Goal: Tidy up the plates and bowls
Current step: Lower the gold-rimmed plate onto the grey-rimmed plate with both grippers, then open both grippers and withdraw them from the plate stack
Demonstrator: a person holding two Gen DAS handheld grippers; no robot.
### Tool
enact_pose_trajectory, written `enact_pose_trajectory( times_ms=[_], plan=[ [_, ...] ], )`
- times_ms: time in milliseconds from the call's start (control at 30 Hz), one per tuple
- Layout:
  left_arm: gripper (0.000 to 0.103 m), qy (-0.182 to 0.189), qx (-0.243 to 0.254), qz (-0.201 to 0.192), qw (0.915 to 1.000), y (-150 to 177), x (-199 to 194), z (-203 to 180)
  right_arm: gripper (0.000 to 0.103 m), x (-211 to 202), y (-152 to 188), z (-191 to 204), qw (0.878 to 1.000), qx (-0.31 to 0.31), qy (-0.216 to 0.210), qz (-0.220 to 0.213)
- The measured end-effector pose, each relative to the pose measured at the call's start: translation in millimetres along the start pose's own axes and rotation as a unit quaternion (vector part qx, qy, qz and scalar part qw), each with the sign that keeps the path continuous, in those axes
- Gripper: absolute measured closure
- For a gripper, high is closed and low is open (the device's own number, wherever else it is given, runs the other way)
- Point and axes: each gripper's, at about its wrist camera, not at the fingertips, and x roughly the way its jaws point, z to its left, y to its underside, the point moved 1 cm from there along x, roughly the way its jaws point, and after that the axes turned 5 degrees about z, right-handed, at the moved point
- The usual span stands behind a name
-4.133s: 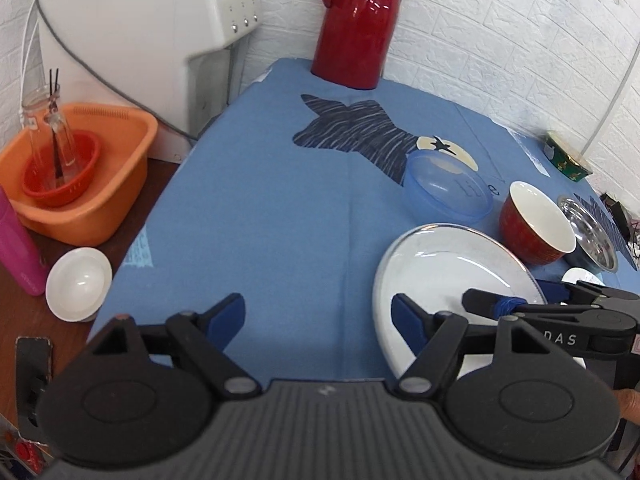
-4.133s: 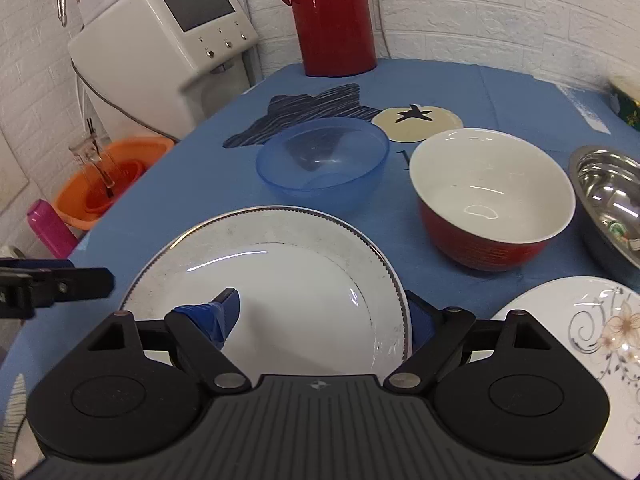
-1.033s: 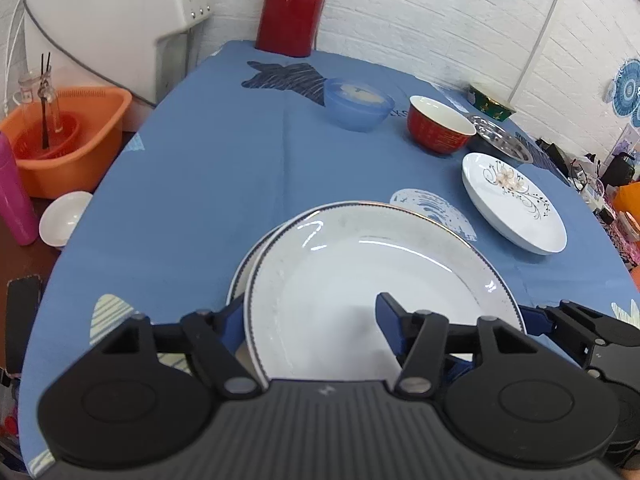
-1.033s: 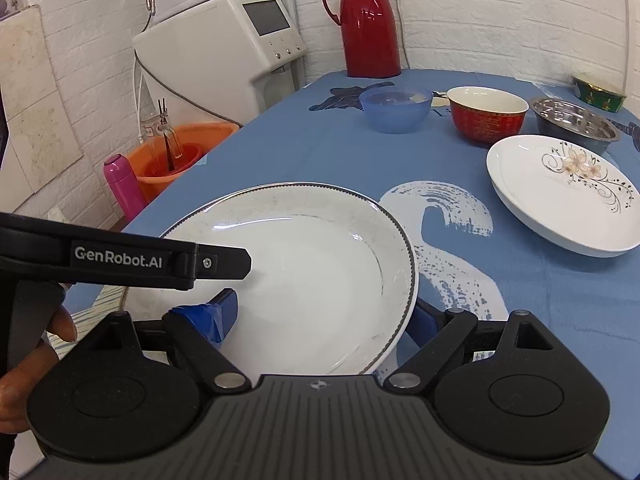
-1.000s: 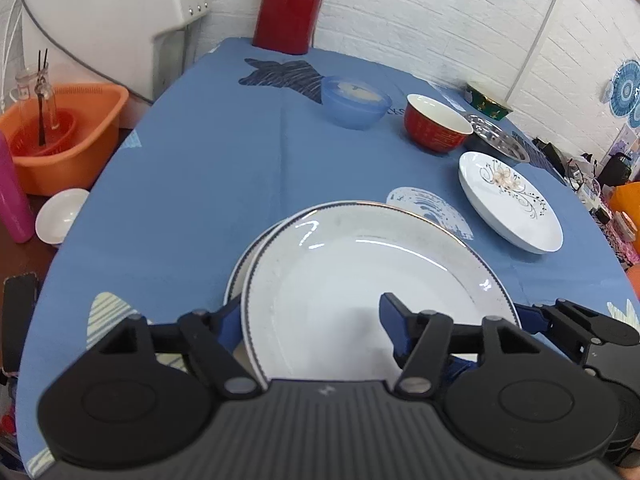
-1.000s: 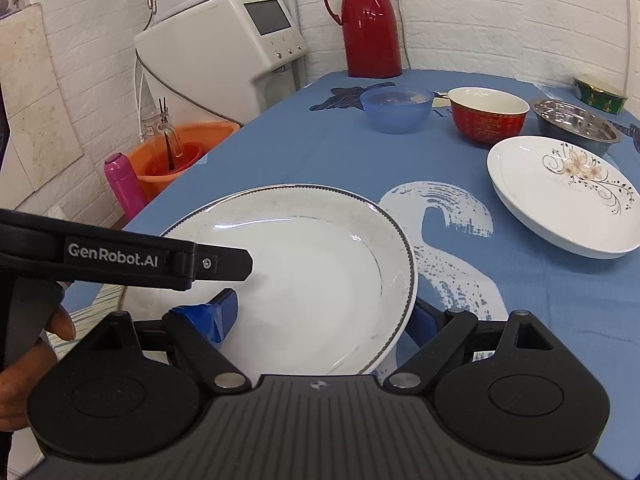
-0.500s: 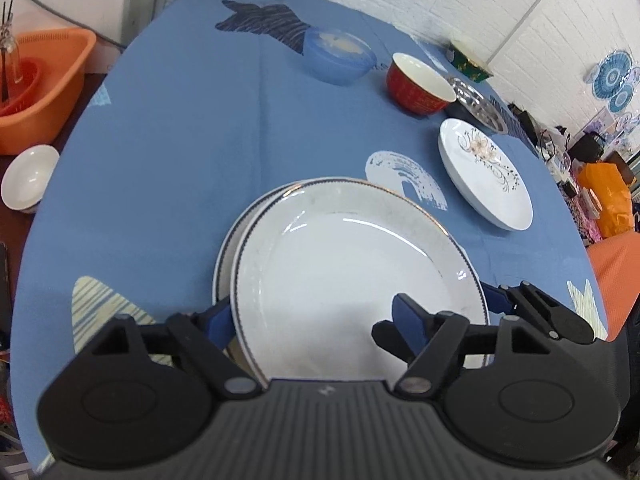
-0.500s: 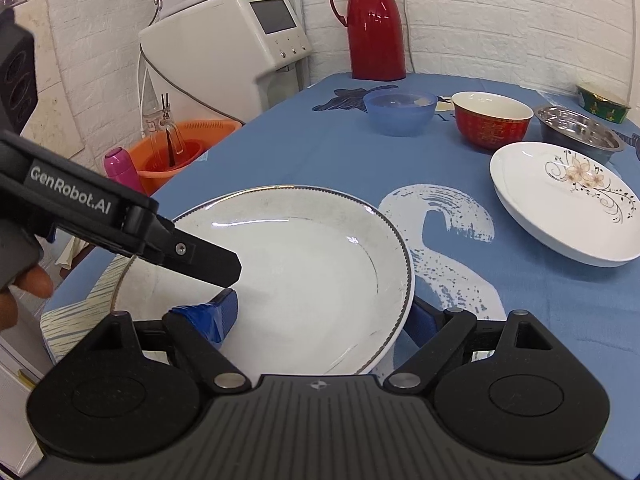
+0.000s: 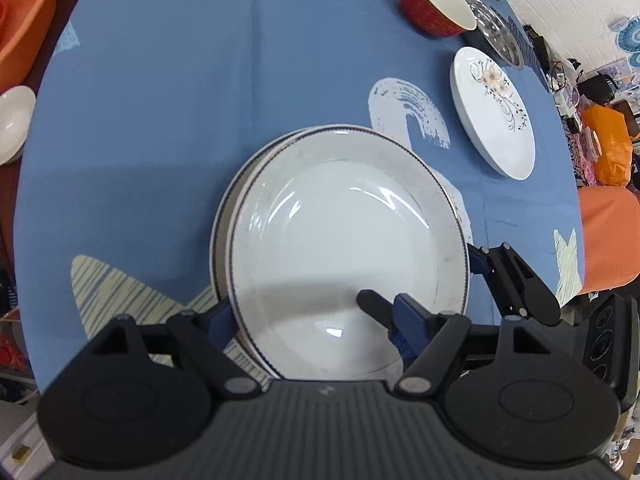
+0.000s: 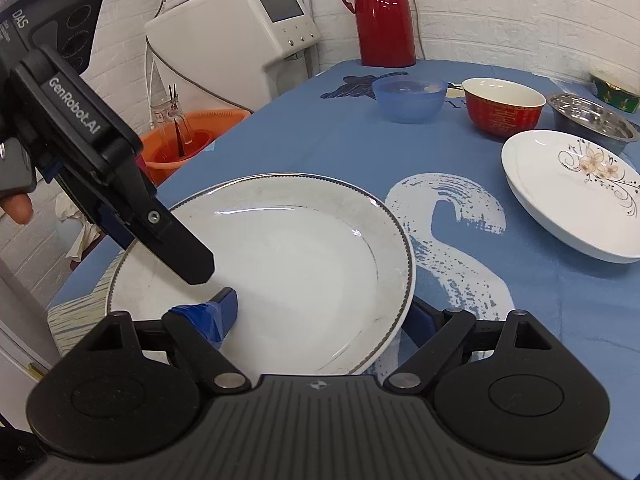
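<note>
A white plate with a grey rim (image 9: 340,216) (image 10: 288,240) lies on top of a second, similar plate (image 9: 224,216) near the front of the blue table. My right gripper (image 10: 322,316) (image 9: 420,276) is shut on the top plate's near right rim, with one pad inside the well and the other under the edge. My left gripper (image 9: 310,318) hovers open above the stack's near left side. One of its fingers (image 10: 168,232) points down over the plate. Further back are a floral plate (image 9: 492,112) (image 10: 572,188), a red bowl (image 10: 502,108), a blue bowl (image 10: 408,98) and a steel bowl (image 10: 592,120).
A red thermos (image 10: 384,20) and a white appliance (image 10: 240,40) stand at the back left. An orange basin (image 10: 188,136) and a small white bowl (image 9: 14,120) sit off the table's left edge. An orange chair (image 9: 608,240) is at the right.
The right gripper carried the grey-rimmed plate from the back onto the second plate. In the last second the left gripper rose, tipped downward and spread its fingers slightly.
</note>
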Motion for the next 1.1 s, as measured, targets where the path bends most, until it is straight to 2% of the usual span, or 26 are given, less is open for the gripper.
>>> enact_pose_trajectory(
  times_ms=[267,433,567,633,733,933,967,1033,1100],
  plan=[
    [0.026,-0.006,-0.005,-0.037,0.9993,6,-10,3,0.030,4,4,-1,1.000,0.002,0.002,0.006],
    [0.026,-0.053,0.043,-0.045,0.9967,17,-5,-15,0.030,-1,3,1,1.000,-0.001,0.007,0.008],
    [0.026,-0.093,0.088,-0.019,0.9915,32,2,-21,0.030,-9,4,4,1.000,-0.012,0.007,0.005],
    [0.025,-0.107,0.096,-0.039,0.9888,35,-4,-19,0.030,-11,4,5,1.000,-0.016,0.009,0.001],
    [0.024,-0.098,0.094,-0.056,0.9892,37,-18,-15,0.030,-13,3,3,1.000,-0.008,0.006,-0.002],
    [0.022,-0.117,0.089,-0.104,0.9837,42,-29,-17,0.030,-25,4,-4,1.000,0.019,-0.002,-0.019],
    [0.021,-0.119,0.088,-0.110,0.9828,43,-28,-18,0.029,-28,5,-7,0.999,0.029,-0.007,-0.021],
    [0.004,-0.122,0.087,-0.125,0.9808,44,-25,-22,0.029,-32,4,-13,0.998,0.053,-0.023,-0.024],
    [0.004,-0.125,0.093,-0.140,0.9779,45,-22,-29,0.029,-36,2,-20,0.996,0.081,-0.041,-0.020]
  ],
)
